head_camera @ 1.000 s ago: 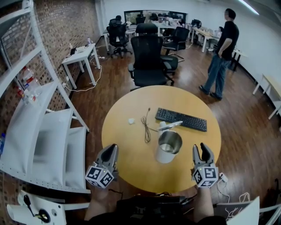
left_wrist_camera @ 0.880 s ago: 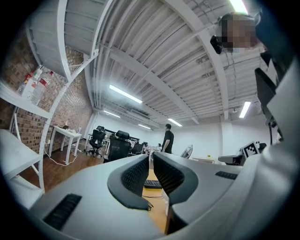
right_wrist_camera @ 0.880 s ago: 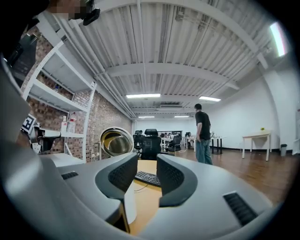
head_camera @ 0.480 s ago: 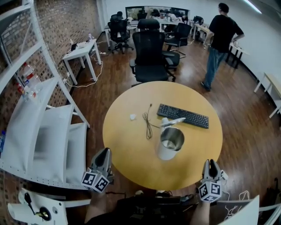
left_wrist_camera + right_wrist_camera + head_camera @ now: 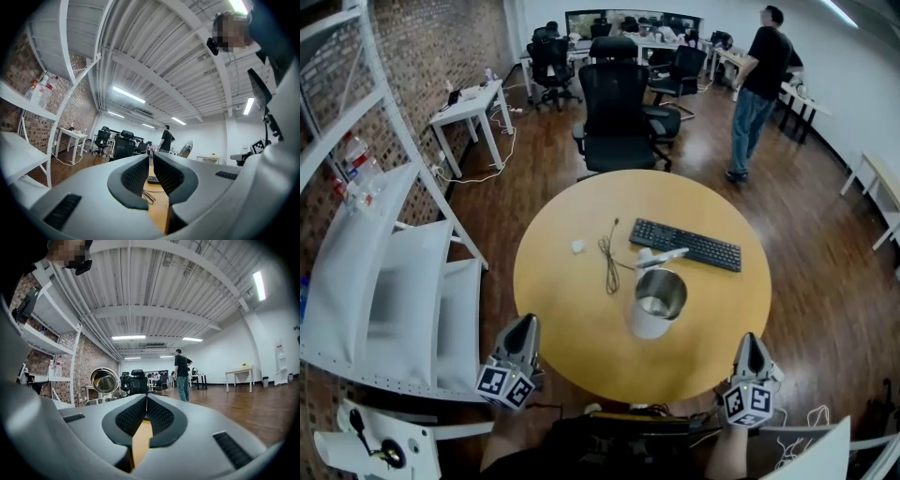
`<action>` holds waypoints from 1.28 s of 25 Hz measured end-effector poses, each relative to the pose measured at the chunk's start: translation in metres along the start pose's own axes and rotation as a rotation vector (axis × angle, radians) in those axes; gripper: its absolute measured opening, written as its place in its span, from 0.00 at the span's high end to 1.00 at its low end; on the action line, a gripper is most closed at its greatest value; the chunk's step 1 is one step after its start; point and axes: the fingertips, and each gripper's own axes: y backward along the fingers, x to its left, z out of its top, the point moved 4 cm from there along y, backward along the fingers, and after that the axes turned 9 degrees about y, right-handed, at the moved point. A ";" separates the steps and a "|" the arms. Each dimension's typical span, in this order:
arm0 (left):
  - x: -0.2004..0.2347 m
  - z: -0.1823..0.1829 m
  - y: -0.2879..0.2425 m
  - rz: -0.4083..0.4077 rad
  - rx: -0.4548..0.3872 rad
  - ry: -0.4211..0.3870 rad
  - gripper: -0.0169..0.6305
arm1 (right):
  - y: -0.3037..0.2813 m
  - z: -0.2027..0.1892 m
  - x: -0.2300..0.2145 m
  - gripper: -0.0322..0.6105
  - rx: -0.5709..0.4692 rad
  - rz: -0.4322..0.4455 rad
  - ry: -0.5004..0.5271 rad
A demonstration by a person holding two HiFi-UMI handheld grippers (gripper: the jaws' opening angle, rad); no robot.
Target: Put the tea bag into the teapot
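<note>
A steel teapot (image 5: 656,302) with its lid tipped open stands near the middle of the round yellow table (image 5: 572,314). The small white tea bag (image 5: 577,247) lies to the teapot's far left, well apart from both grippers. At the table's near left edge my left gripper (image 5: 526,324) is shut on nothing. Off the near right edge my right gripper (image 5: 752,338) has its jaws closing, tips almost together, nothing between them. The right gripper view shows the teapot's shiny lid (image 5: 104,380) to the left of that gripper (image 5: 146,399).
A black keyboard (image 5: 686,246) lies behind the teapot, and a thin dark cable (image 5: 608,258) lies between it and the tea bag. A black office chair (image 5: 614,112) stands behind the table. White shelving (image 5: 384,281) runs along the left. A person (image 5: 759,84) stands far back right.
Both grippers have drawn back toward me, off the table's near edge. The right gripper's jaws have closed. The person at the back has walked farther away.
</note>
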 end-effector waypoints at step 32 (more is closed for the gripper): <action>-0.014 0.001 -0.031 -0.041 -0.008 0.011 0.93 | -0.003 0.017 0.001 0.94 -0.035 0.061 -0.005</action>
